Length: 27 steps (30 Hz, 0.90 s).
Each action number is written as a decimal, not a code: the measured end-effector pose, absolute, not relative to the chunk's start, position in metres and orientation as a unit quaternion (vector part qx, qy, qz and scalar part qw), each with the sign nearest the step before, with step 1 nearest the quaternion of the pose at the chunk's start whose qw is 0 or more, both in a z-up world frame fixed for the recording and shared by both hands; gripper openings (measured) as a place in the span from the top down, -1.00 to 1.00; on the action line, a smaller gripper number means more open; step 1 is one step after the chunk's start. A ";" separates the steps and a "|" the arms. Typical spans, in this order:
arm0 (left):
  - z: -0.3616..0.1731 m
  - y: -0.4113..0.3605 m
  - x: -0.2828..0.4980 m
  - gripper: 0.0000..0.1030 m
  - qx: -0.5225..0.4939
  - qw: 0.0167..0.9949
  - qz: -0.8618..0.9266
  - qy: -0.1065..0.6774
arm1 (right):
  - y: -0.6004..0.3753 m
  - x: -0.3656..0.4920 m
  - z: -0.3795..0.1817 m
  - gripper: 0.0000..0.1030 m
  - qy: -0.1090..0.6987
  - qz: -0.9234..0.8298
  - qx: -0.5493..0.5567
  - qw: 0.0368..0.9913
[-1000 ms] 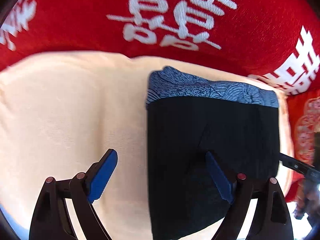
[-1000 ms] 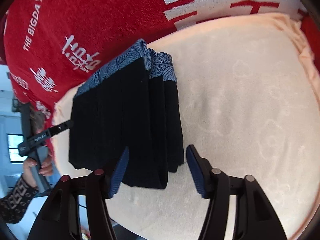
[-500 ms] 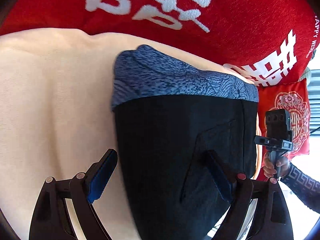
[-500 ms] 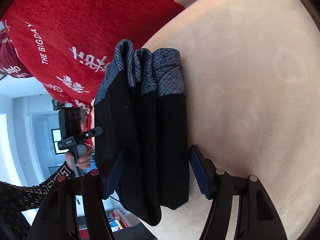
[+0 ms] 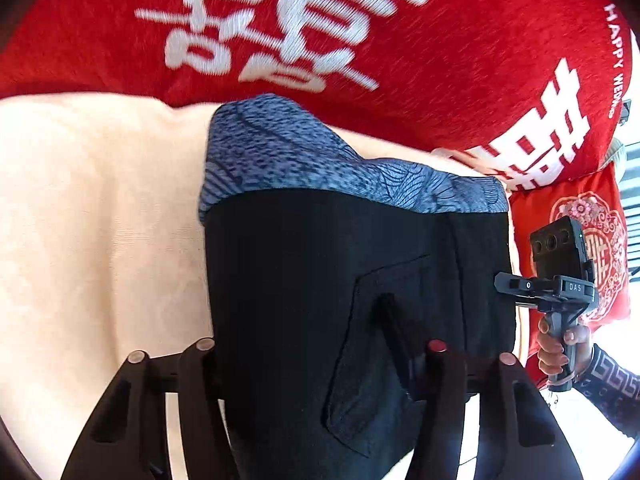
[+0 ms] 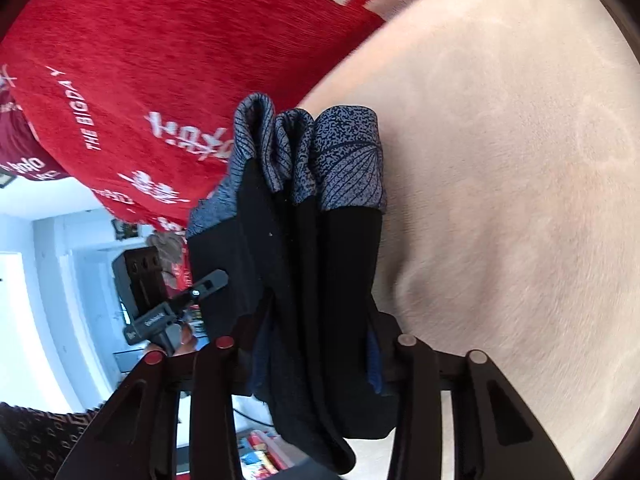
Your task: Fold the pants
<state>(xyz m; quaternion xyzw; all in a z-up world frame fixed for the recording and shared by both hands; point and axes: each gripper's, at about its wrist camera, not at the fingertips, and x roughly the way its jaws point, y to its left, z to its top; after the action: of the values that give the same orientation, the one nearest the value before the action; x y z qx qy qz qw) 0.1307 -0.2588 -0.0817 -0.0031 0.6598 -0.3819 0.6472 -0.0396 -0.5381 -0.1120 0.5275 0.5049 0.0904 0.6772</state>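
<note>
The folded pants are black with a blue patterned waistband. They lie on a cream blanket. My left gripper is shut on the near end of the folded stack; its fingers are sunk in the black cloth. In the right wrist view the pants show as several stacked layers seen edge-on, waistband at the far end. My right gripper is shut on these layers, its blue pads pressing both sides.
A red cover with white characters rises behind the cream blanket. A red cushion lies at the right. The right hand with its gripper handle shows in the left view, the left one in the right view.
Both grippers have moved forward onto the folded pants and closed on them. The open jaws of a second ago now clamp the cloth, and the stack looks lifted at its near end.
</note>
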 end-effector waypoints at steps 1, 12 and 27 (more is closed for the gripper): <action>-0.074 -0.257 0.127 -0.13 -0.001 0.650 -0.381 0.658 | -0.536 -0.041 -0.107 0.19 0.504 0.095 0.533 0.672; -0.025 -0.210 0.067 -0.13 0.010 0.666 -0.357 0.655 | -0.488 -0.088 -0.066 0.19 0.508 0.128 0.533 0.665; -0.071 -0.152 0.045 -0.68 0.048 0.695 -0.287 0.657 | -0.437 -0.146 -0.075 -0.06 0.567 -0.023 0.446 0.692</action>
<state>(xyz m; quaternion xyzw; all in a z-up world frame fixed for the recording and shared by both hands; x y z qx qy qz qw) 0.0454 -0.1523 -0.0706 0.0483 0.6572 -0.2867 0.6953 -0.1457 -0.4369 -0.0746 0.4464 0.5673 -0.0234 0.6916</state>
